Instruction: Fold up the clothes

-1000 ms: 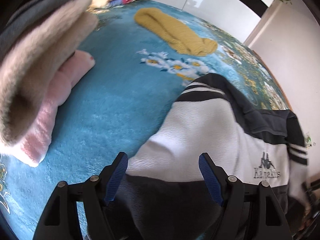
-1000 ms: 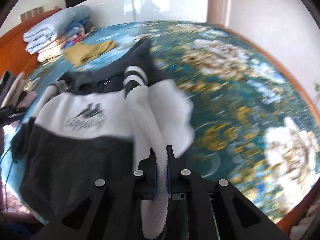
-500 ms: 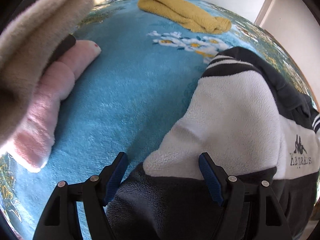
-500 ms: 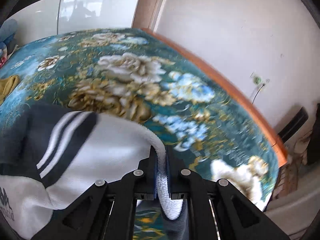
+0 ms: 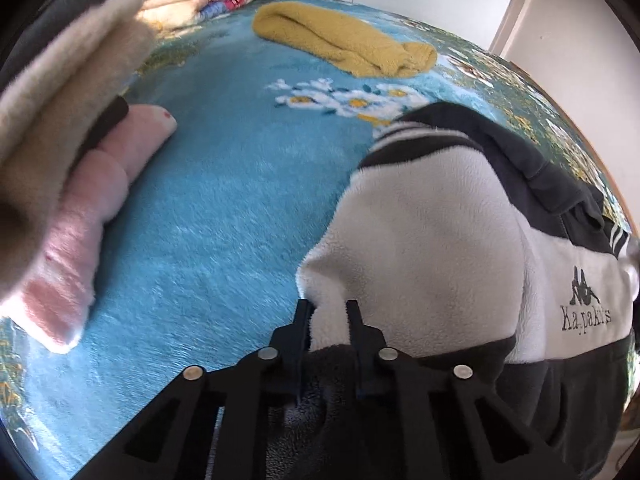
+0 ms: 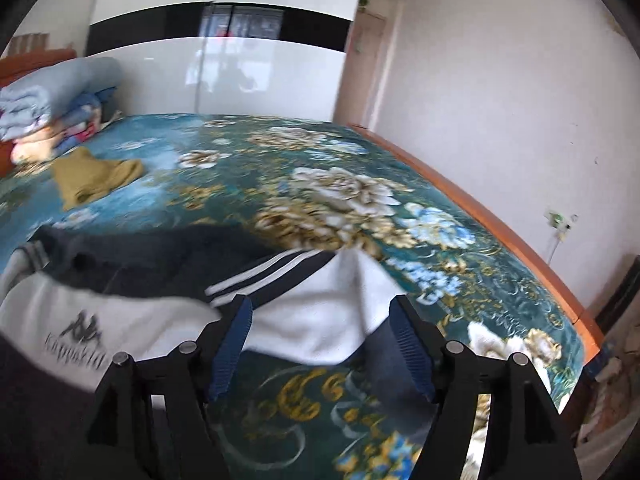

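Note:
A white and dark grey fleece jacket point(image 5: 432, 232) with a printed logo lies on the blue floral bedspread point(image 5: 208, 208). My left gripper point(image 5: 329, 312) is shut on the jacket's white edge where it meets the dark hem. In the right wrist view the same jacket point(image 6: 312, 320) spreads across the lower left, its striped cuff and white sleeve lying just beyond my right gripper point(image 6: 320, 336). That gripper is open, with the sleeve's edge below and between its blue pads point(image 6: 234, 340) and nothing held.
A mustard garment point(image 5: 344, 40) lies at the far side of the bed. Folded beige point(image 5: 52, 112) and pink point(image 5: 80, 224) clothes sit at the left. Stacked bedding point(image 6: 44, 104) fills the far corner. The bed's wooden edge point(image 6: 496, 220) and a white wall run along the right.
My left gripper has closed on the jacket's white edge. My right gripper has let go of the sleeve and opened, and the sleeve now rests on the bed.

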{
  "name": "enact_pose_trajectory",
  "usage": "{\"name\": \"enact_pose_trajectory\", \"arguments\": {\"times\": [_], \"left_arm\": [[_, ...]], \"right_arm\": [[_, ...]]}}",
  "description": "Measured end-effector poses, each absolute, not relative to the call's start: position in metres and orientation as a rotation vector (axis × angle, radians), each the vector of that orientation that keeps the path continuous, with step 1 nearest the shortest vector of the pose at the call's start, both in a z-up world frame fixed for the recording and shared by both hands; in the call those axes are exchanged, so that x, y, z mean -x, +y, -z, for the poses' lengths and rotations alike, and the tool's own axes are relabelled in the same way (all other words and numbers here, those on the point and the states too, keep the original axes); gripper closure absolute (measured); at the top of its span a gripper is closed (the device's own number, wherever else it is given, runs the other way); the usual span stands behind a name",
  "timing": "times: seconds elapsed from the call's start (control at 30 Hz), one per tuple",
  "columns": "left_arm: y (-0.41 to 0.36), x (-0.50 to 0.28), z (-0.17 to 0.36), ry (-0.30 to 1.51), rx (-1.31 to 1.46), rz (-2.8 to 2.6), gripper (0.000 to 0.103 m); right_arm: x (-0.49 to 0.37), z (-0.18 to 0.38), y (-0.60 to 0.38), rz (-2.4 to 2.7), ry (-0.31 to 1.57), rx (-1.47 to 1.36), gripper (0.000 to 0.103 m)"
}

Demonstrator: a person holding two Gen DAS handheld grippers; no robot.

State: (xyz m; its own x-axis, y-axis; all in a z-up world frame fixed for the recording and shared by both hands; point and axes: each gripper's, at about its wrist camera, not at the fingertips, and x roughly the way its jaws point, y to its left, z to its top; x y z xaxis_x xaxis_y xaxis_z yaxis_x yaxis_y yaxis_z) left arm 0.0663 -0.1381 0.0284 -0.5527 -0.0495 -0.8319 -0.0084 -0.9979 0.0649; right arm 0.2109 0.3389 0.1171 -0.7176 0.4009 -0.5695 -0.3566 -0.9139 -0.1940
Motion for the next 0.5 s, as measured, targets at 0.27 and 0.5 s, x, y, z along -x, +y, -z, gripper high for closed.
{"name": "enact_pose_trajectory", "arguments": {"times": [0.27,0.5], "left_arm": [[-0.130,-0.046,-0.053,-0.391,-1.189,2.647,0.088],[-0.141,-0.038,-0.060,-0.170,-1.265,2.664,0.079]], "right_arm": [[-0.233,-0.089,0.341,-2.586,0.068,0.937,0.031],[-0.247,-0.067,0.341,-2.618,0.215,1.022,0.031]]}}
